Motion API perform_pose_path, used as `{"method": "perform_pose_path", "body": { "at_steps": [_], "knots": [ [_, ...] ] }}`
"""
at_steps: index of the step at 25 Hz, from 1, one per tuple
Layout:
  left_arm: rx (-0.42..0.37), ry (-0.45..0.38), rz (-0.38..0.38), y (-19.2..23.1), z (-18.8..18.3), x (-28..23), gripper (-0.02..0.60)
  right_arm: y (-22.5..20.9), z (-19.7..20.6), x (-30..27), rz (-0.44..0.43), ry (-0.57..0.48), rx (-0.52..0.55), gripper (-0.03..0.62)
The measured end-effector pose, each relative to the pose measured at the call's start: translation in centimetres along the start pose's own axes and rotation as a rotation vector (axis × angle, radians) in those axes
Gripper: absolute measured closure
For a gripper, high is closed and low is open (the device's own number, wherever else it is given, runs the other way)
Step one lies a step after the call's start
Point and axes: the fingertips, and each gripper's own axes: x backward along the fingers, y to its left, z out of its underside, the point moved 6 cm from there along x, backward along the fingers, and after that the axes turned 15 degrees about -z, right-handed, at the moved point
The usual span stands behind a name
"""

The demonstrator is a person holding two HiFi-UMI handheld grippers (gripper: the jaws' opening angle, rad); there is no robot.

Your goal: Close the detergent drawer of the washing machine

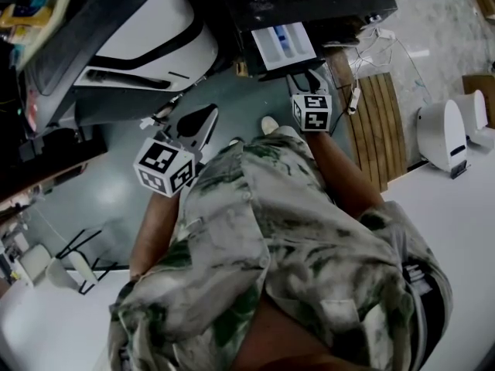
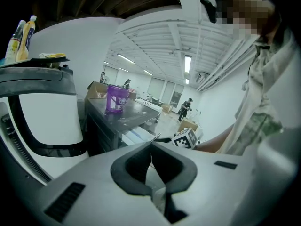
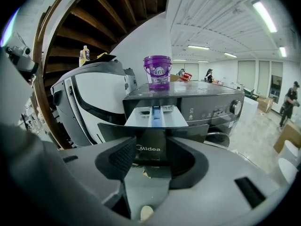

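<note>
Jaws: right gripper (image 3: pixel 153 147) held apart; left gripper (image 2: pixel 151 145) pressed together, empty.
Pulled-out detergent drawer (image 3: pixel 155 116) front sits frame centre, in the right jaws' gap.

Washing machine (image 1: pixel 325 6) — cut off at top edge.

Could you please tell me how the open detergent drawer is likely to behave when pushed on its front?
The detergent drawer looks like rigid plastic, so it should slide in rather than flex. Its front panel is broad and flat, so a centred push likely won't slip. It looks light; gentle force probably suffices.
</note>
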Motion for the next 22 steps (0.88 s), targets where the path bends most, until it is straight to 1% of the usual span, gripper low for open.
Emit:
{"method": "perform_pose_path", "body": {
  "at_steps": [12, 22],
  "knots": [
    [0.008, 0.004, -0.021, -0.1, -0.1, -0.5, 0.557, -0.4, -0.8, -0.7, -0.017, -0.01, 0.012, 0.379],
    [0.023, 0.006, -0.043, 0.3, 0.0, -0.9, 0.557, -0.6, -1.1, -1.2, -0.026, 0.001, 0.023, 0.381]
  ]
}}
